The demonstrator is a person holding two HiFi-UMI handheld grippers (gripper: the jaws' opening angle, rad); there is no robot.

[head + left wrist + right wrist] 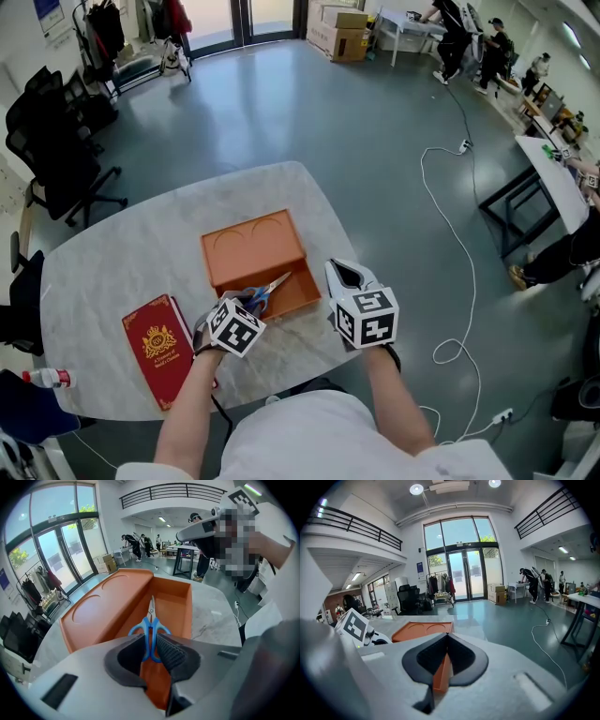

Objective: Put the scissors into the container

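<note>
When you read the counter (112,253) from its left edge, you first find a plastic bottle (47,378) lying at the near left, then a red book (157,347) lying flat on the surface.

Just right of the book are your left tongs (151,648). Their jaws are closed down onto the blue handle loops of the scissors (151,623), and both pads touch the loops. The scissors point away from you, blades together, over the open near compartment of the orange container (108,611). You cannot tell whether the blades rest on the compartment floor.

The orange container sits at the middle of the counter. Its far part is a flat panel with two round impressions.

Your right tongs (446,638) have their jaws brought together at the tips, and they grip nothing. They hang just beside the container's near right corner. In the right gripper view, the orange wall shows through the gap behind the tips.
</note>
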